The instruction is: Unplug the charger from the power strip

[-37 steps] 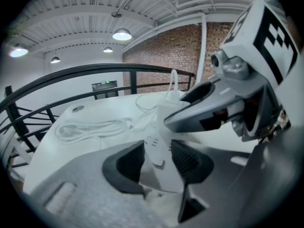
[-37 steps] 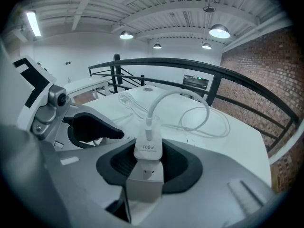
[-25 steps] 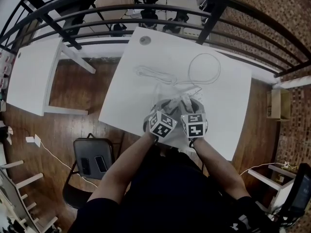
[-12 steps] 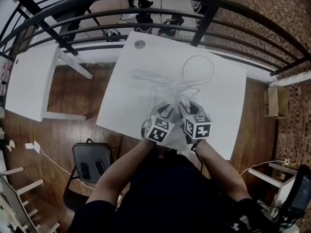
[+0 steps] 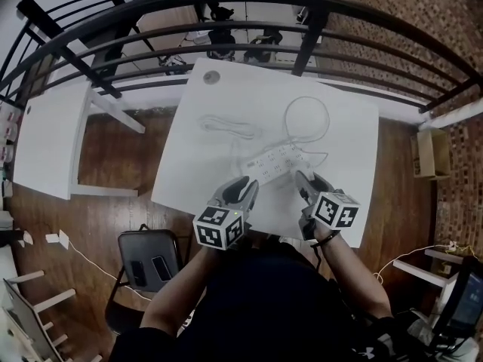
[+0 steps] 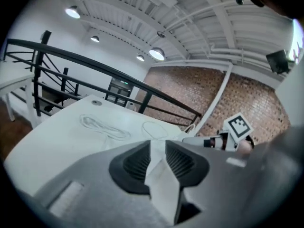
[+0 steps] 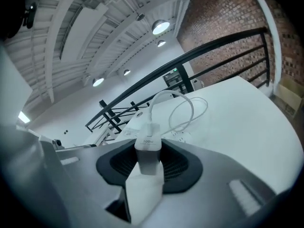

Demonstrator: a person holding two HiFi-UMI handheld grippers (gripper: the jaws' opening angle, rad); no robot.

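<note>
A moment ago your two grippers were bunched close together over the power strip. Now they have moved apart and lifted up. The power strip (image 5: 273, 161) lies bare on the white table (image 5: 226, 89), just past both grippers. Your right gripper (image 5: 303, 178) pinches the white charger (image 7: 147, 148), which is out of the strip. Its cable (image 7: 153, 104) trails back to the table. Your left gripper (image 5: 243, 185) has its fingers a little apart, with nothing between them.
</note>
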